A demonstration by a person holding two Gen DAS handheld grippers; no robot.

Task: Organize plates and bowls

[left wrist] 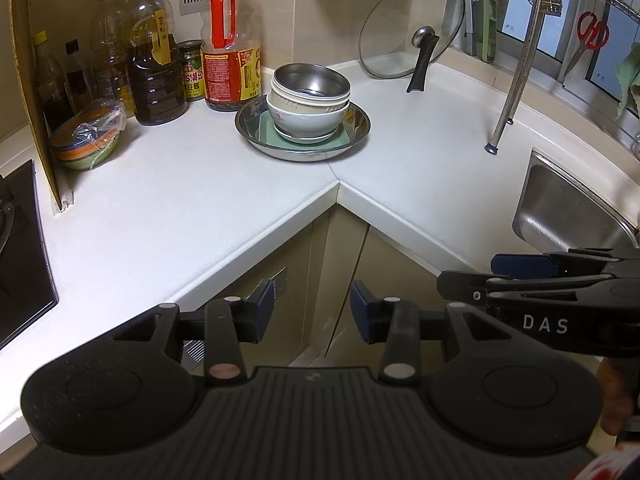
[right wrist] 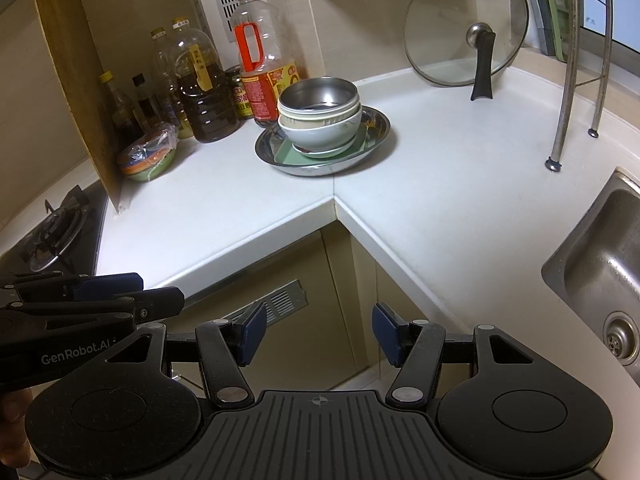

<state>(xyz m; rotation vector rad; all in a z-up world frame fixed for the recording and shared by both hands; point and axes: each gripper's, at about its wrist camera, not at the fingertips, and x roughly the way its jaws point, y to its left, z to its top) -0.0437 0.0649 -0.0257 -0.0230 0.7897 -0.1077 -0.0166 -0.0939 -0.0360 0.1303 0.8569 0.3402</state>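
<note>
A stack of dishes stands in the counter's back corner: a wide steel plate [left wrist: 304, 152] [right wrist: 380, 120] at the bottom, a green square plate [left wrist: 276, 136] [right wrist: 288, 154] on it, then a white bowl [left wrist: 306, 118] [right wrist: 320, 132], with a steel bowl [left wrist: 310, 80] [right wrist: 318, 94] nested on top. My left gripper [left wrist: 312, 312] hangs open and empty in front of the counter edge, well short of the stack. Beside it, my right gripper [right wrist: 318, 332] is open and empty too. Each shows at the edge of the other's view, the left gripper [right wrist: 120, 292] and the right gripper [left wrist: 480, 276].
Several oil and sauce bottles [left wrist: 156, 76] line the back left wall. A colourful wrapped bowl [left wrist: 86, 142] sits by a wooden board [left wrist: 36, 92]. A glass lid [left wrist: 408, 28] leans at the back. A steel rack leg [left wrist: 516, 76], a sink [right wrist: 600, 264] and a gas stove [right wrist: 56, 232] flank the counter.
</note>
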